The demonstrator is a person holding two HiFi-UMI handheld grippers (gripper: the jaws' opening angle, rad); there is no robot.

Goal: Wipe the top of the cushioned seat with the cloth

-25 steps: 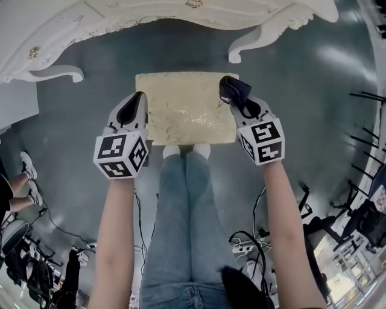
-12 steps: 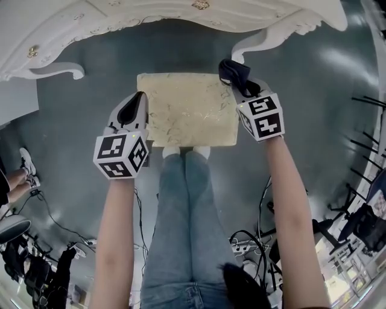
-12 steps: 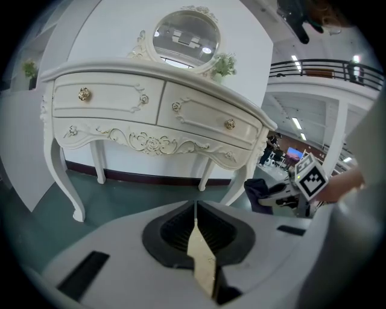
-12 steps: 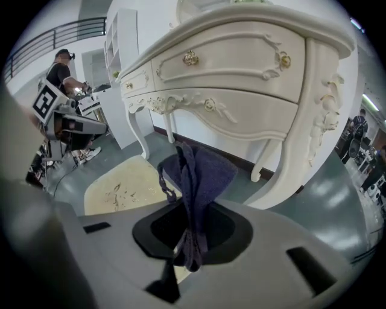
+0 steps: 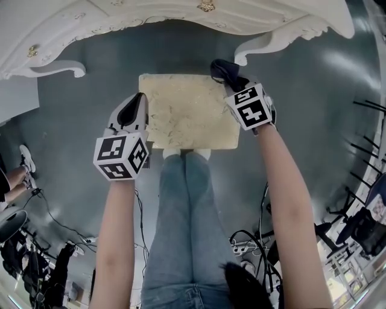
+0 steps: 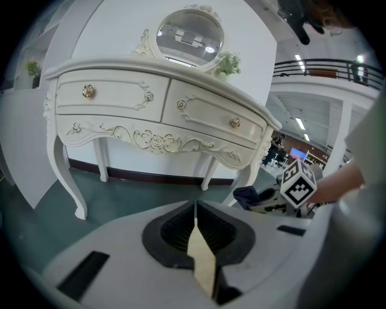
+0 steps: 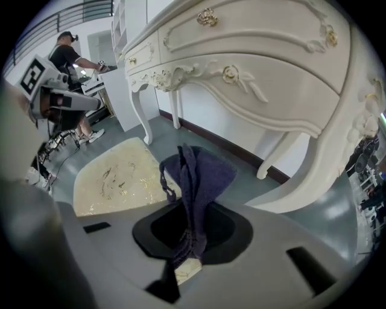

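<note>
Cloth (image 7: 196, 172), dark blue and bunched into a long fold, pinched between the closed jaws of the right gripper (image 7: 188, 244). Runs lengthwise along the jaws and points away from the person, toward the white dressing table (image 5: 181, 15). Hangs at the far right corner of the cushioned seat (image 5: 187, 111) in the head view; impossible to tell whether touching the seat top or just above it. Covers the right gripper's tips in that view, so the pinch is readable only from the right gripper view. Seat top pale cream with faint gold marks, rectangular, long axis lying left to right across the person, parallel to the table front. Whatever carries it hidden beneath; near edge partly covered by white shoe tips and legs in jeans (image 5: 184, 223). Left gripper (image 5: 139, 99) just beside the seat's left edge, jaws pressed together on nothing, only a cream sliver of seat showing below them in the left gripper view. Table cut off at the top of the head view; round mirror (image 6: 190, 36) above its drawers in the left gripper view. Black-and-white square patterns on both cubes, not letters.
</note>
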